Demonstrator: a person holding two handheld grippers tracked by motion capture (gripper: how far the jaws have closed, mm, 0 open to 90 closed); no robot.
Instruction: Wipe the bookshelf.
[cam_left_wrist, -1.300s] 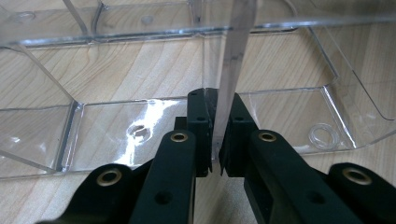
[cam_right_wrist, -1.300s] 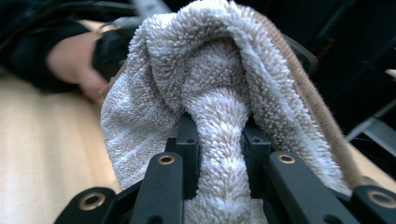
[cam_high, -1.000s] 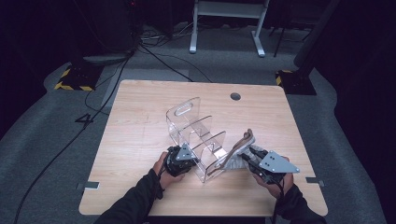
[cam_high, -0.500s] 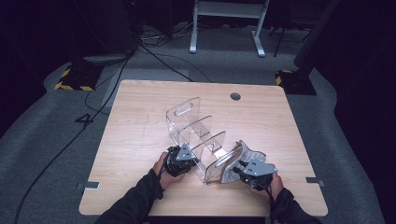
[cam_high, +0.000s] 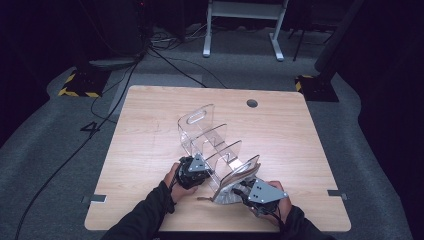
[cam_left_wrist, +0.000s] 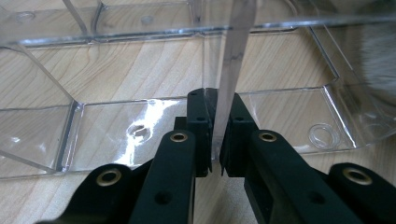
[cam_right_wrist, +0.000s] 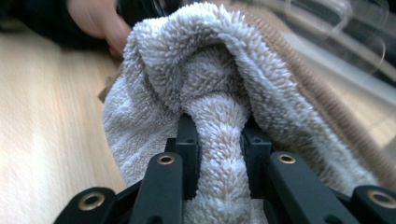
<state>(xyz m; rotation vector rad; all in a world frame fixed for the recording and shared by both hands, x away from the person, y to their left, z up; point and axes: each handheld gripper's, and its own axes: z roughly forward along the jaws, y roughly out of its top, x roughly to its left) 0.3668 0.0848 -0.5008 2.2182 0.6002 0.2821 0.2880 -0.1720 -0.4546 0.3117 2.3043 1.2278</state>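
Nearest to us, at the front edge of the wooden table (cam_high: 150, 130), our two forearms come in low and angle toward each other, sleeves dark, wrists nearly level with the tabletop. Our right gripper (cam_high: 245, 187) sits just inside the front edge, its jaws pinched tight on a fold of the beige towel (cam_high: 235, 180); in the right gripper view the towel (cam_right_wrist: 219, 116) bulges up in a thick loop between and above the jaws, and the draped cloth rests against the near end of the clear acrylic rack (cam_high: 210, 140). Only a narrow strip of bare wood lies between this hand and the table's front edge, with more room out toward the right side. Our left gripper (cam_high: 200, 170) is just beside it to the left, its jaws clamped on a thin upright divider (cam_left_wrist: 236, 60) of the rack, seen in the left gripper view as a clear pane (cam_left_wrist: 219, 135) squeezed between the black pads, the rack's base plate lying flat on the wood beyond. The rack runs diagonally away from us toward the table's middle, its dividers upright. Left of it and behind it the tabletop is open wood up to the far edge, where a small round cable hole (cam_high: 252, 103) sits. Past the table, cables (cam_high: 165, 55) trail over the grey floor.
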